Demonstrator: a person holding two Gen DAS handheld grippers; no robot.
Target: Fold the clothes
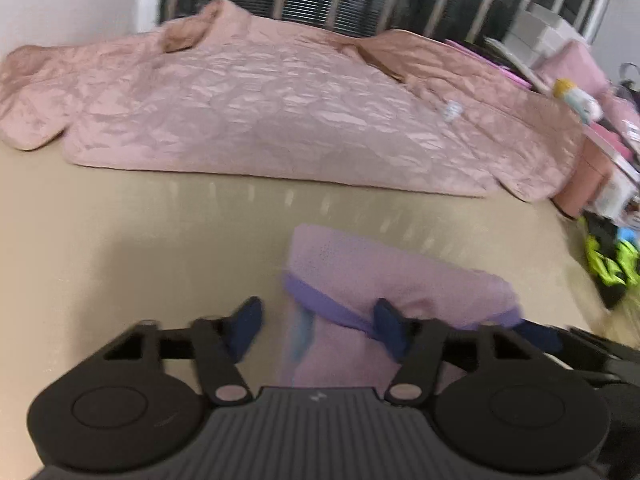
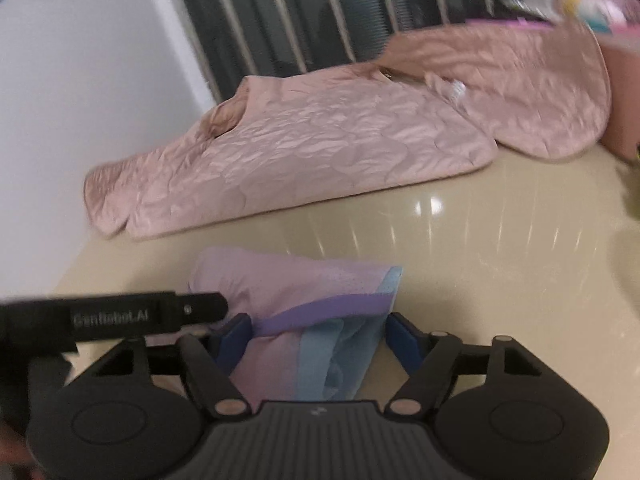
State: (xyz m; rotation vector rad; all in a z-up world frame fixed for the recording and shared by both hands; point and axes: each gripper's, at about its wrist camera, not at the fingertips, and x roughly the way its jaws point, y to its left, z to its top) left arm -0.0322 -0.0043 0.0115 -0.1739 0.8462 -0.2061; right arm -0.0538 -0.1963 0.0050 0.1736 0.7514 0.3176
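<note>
Left gripper (image 1: pixel 318 326) and right gripper (image 2: pixel 318 338) both gape around the folded lilac garment (image 2: pixel 288 280).

Left gripper (image 1: pixel 318 326) and right gripper (image 2: pixel 318 334) both hover low over the folded garment (image 2: pixel 288 288), jaws spread wide, the left one's body just left of the right

A small lilac garment (image 1: pixel 384 272) with a purple band and a light-blue part lies bunched in a folded heap on the glossy beige surface, near its front edge. Behind it, well apart, a large pink quilted jacket (image 1: pixel 256 108) is spread flat with its sleeves out to either side. Its shiny fabric is crinkled, and its far edge reaches the railing at the back.
</note>
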